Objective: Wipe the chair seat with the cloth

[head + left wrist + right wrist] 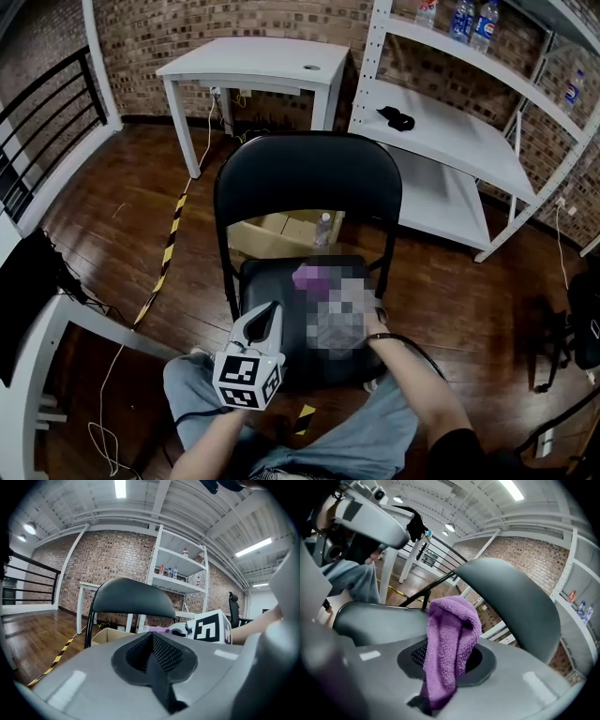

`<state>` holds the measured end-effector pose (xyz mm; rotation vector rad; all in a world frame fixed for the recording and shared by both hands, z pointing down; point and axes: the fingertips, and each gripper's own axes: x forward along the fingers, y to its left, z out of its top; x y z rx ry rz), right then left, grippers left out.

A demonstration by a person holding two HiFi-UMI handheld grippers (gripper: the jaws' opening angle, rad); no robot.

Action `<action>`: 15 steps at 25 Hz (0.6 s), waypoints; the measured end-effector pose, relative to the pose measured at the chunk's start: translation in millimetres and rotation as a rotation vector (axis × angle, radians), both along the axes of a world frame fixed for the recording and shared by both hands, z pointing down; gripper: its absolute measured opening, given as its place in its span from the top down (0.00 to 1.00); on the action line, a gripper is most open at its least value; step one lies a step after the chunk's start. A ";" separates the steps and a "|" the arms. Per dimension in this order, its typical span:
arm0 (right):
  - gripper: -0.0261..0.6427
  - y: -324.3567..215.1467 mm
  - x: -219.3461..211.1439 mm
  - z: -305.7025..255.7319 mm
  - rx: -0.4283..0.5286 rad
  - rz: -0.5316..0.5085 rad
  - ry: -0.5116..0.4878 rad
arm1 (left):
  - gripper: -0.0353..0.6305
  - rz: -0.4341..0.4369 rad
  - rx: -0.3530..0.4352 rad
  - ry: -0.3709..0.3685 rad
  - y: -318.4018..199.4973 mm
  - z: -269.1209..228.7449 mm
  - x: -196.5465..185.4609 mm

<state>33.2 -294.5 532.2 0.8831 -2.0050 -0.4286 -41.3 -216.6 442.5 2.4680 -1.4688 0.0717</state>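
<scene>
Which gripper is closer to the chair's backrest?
Right. The right gripper, shut on the purple cloth, is over the rear of the seat, near the backrest. The left gripper is at the seat's front left, farther off.

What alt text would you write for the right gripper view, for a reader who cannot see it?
The right tongs are shut on a purple cloth, which bunches up above them. Just beyond is the black chair, its seat at the left and its curved backrest at the right, before a brick wall.
</scene>
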 end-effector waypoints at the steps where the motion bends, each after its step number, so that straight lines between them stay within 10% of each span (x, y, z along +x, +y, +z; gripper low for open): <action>1: 0.83 -8.8 2.8 4.2 -0.006 0.004 0.012 | 0.94 -0.001 -0.002 -0.001 -3.1 1.2 0.0; 15: 0.83 -107.6 35.9 87.2 -0.123 0.092 0.121 | 0.94 0.013 -0.042 -0.007 -33.5 12.7 10.7</action>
